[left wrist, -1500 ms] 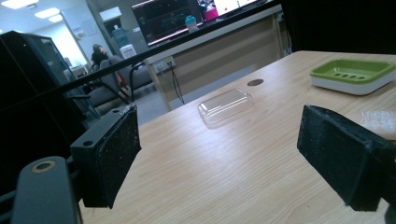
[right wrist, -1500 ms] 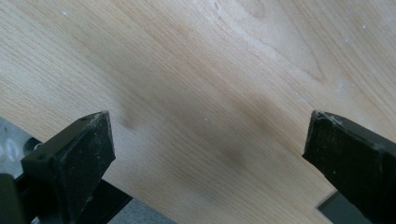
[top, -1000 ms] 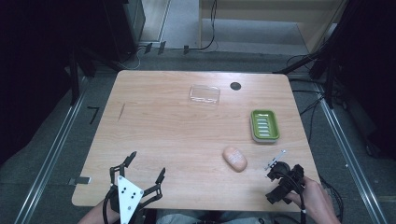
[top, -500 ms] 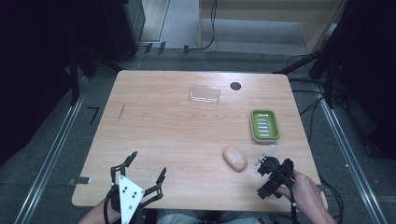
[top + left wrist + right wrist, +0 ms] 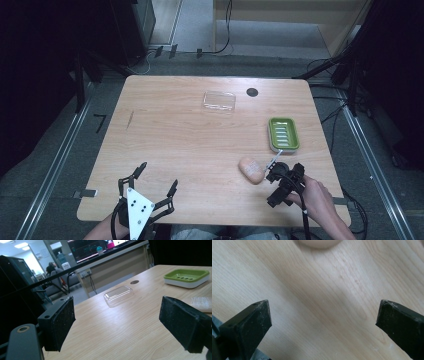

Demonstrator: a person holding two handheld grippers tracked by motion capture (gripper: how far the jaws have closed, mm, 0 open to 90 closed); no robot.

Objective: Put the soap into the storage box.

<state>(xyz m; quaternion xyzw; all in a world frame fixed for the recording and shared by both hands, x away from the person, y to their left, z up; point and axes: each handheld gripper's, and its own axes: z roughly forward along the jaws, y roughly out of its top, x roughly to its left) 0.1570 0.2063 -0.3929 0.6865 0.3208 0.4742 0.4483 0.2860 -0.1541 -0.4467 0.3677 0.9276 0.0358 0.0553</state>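
From the high view, the bar of soap (image 5: 251, 170) is lying flat on the wooden table (image 5: 175, 140) near the front right, just short of the green soap dish (image 5: 283, 133), with the right gripper (image 5: 281, 176) sitting right beside it and its jaws spread; the left gripper (image 5: 150, 187) is hanging at the front left corner, jaws also wide apart and holding nothing; a clear plastic lid (image 5: 219, 101) is lying toward the far edge, near a dark round hole (image 5: 252, 92) in the tabletop. I'm guessing the soap is light and stiff but pretty slick, with rounded edges, so pinching it across the narrow middle looks like the safest bet; squeezing near an end probably sends it skating. In the left gripper view, both black pads (image 5: 61, 320) are standing well apart with bare table between them; the lid (image 5: 118, 295) and dish (image 5: 187, 278) are sitting farther off, and there's a sliver of something pale and wrapped-looking (image 5: 202, 303) at the right edge, likely the soap; the room behind is looking like an office, with chairs, a monitor and ceiling lights. In the right gripper view, the jaws are gaping over smooth light wood grain (image 5: 324, 305), and the rounded end of the soap (image 5: 318, 243) is peeking in at the top, not yet between them.
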